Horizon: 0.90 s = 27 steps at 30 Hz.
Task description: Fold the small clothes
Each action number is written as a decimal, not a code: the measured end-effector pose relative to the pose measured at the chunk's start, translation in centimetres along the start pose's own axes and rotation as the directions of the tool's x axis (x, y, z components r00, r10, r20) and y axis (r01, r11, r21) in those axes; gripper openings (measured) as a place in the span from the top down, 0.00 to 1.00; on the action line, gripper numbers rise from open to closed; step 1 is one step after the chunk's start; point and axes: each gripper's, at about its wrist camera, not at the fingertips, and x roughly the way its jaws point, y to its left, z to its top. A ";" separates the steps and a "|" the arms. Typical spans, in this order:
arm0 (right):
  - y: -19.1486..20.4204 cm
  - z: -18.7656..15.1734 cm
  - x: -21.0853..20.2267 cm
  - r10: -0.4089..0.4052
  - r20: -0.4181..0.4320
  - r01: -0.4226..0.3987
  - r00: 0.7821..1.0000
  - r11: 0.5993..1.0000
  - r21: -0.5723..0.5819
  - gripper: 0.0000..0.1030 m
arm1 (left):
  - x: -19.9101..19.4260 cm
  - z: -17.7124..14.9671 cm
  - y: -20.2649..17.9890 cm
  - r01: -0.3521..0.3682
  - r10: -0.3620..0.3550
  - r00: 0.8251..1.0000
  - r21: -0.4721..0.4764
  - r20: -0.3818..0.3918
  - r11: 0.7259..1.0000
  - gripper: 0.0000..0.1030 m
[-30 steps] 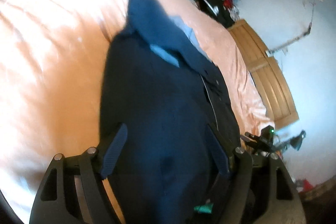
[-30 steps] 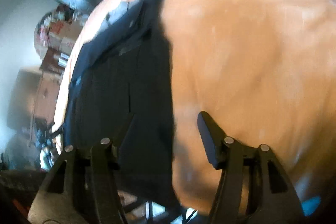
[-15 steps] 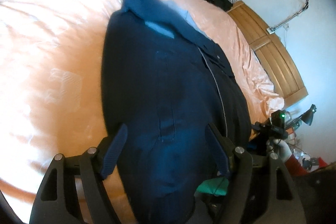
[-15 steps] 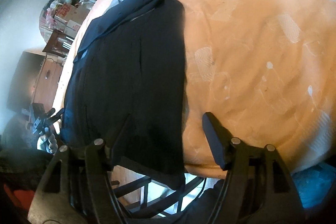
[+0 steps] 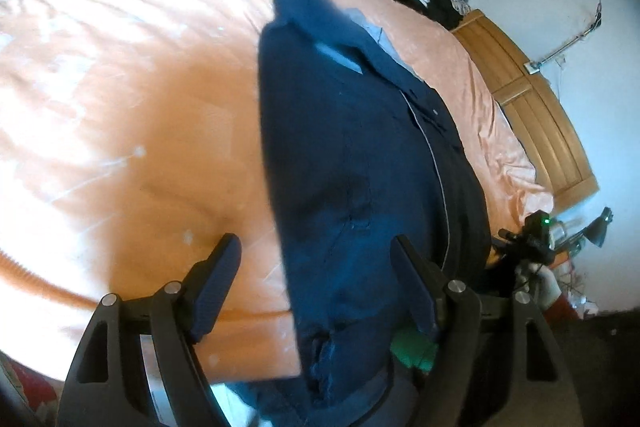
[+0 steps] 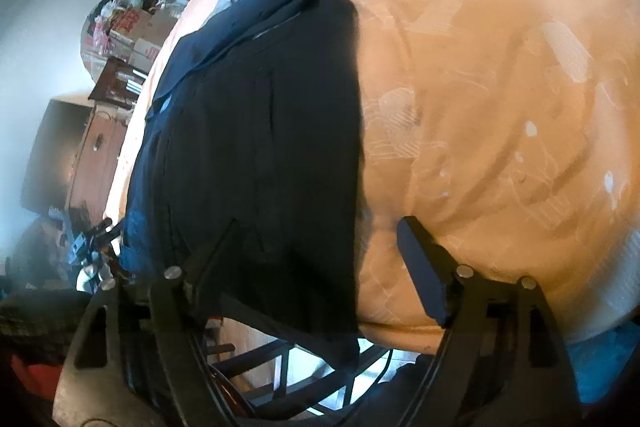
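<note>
Fingers of both tools stand apart, holding nothing — the left gripper (image 5: 314, 283) hangs over the near left hem of the navy shirt (image 5: 352, 163), the right gripper (image 6: 320, 259) over its near right corner. It lies lengthwise on the peach bedsheet (image 5: 120, 99), hem overhanging. Best to pinch both hem corners evenly — then fold towards the far collar.

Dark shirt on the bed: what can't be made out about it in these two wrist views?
- Dark shirt, left wrist view: hem hangs over the bed edge, cut off behind the left gripper; motion blur smears its outline.
- Right wrist view: the right gripper covers its lower left corner; fabric too dark to show any folds.
</note>
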 end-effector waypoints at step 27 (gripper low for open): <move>1.2 -0.8 1.2 0.034 -0.045 -0.036 0.998 0.998 -0.059 0.27 | 4.0 0.6 -1.8 0.123 -0.119 0.990 0.039 -0.076 0.992 0.43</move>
